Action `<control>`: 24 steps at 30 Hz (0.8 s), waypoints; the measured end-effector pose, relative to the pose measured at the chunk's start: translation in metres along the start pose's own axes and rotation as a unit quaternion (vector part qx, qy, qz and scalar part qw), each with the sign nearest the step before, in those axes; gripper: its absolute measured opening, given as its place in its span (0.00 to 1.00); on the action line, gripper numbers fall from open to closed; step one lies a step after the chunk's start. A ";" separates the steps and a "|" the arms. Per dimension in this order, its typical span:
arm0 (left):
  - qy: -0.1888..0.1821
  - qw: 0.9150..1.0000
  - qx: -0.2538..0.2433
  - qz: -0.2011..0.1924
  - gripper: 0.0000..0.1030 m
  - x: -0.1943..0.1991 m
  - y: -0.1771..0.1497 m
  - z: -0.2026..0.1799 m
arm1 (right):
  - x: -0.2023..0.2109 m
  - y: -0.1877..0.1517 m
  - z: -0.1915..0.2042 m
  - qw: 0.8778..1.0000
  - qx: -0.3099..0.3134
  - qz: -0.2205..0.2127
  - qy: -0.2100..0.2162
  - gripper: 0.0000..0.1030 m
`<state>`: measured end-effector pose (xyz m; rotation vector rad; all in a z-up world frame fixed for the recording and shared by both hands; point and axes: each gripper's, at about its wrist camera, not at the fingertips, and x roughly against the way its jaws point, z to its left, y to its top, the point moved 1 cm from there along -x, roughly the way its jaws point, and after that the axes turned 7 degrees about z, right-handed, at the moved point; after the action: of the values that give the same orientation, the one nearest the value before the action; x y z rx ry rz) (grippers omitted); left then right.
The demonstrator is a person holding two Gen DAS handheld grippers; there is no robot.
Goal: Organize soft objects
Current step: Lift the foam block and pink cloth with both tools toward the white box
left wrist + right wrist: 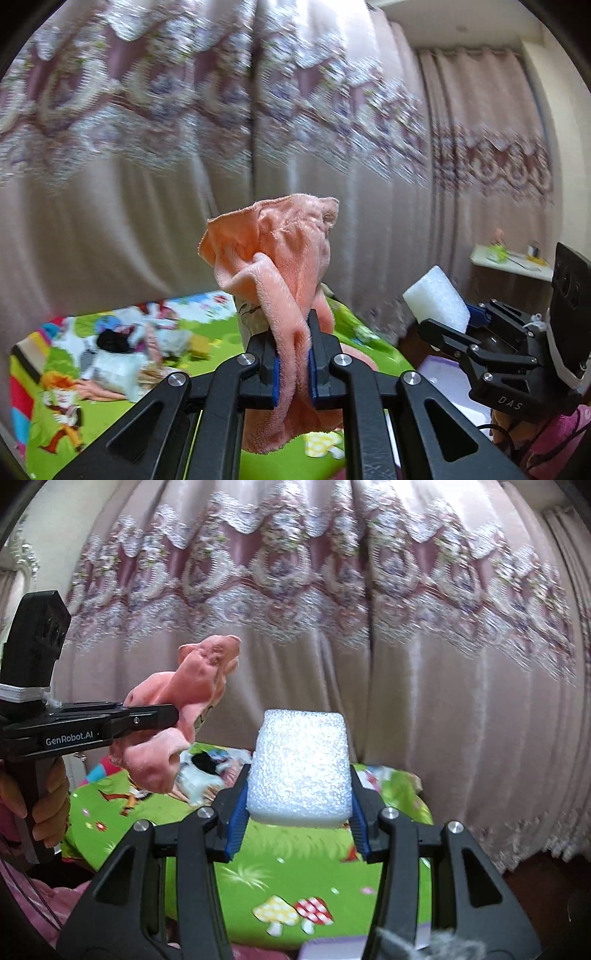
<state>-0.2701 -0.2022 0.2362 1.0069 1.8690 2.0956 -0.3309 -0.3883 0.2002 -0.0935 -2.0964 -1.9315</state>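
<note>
My left gripper is shut on a pink plush cloth, which stands up bunched above the fingers and hangs below them. It also shows in the right wrist view at the left, held in the air. My right gripper is shut on a white foam block, raised above the green cartoon mat. The block and right gripper also show in the left wrist view at the right.
Several soft items lie in a pile on the mat, also seen beyond the block. Pink patterned curtains fill the background. A small white shelf with objects stands at the far right. A lavender edge sits below.
</note>
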 end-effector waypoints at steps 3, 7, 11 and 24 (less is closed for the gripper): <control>-0.031 0.999 -0.018 0.027 0.11 -0.023 -0.003 -0.024 | 0.011 -0.014 -0.024 0.999 -0.026 0.018 -0.031 0.49; -0.068 0.995 -0.056 0.054 0.11 -0.048 -0.010 -0.062 | 0.026 -0.027 -0.053 0.995 -0.057 0.031 -0.073 0.49; -0.099 0.988 -0.092 0.069 0.11 -0.061 -0.015 -0.097 | 0.041 -0.040 -0.082 0.989 -0.085 0.043 -0.114 0.49; -0.177 0.960 -0.162 0.143 0.11 -0.097 -0.041 -0.177 | 0.068 -0.084 -0.134 0.966 -0.142 0.106 -0.187 0.49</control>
<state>-0.3100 -0.3910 0.1628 1.5126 1.2248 2.0937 -0.3937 -0.5389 0.1443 -0.7644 -1.9007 -2.1950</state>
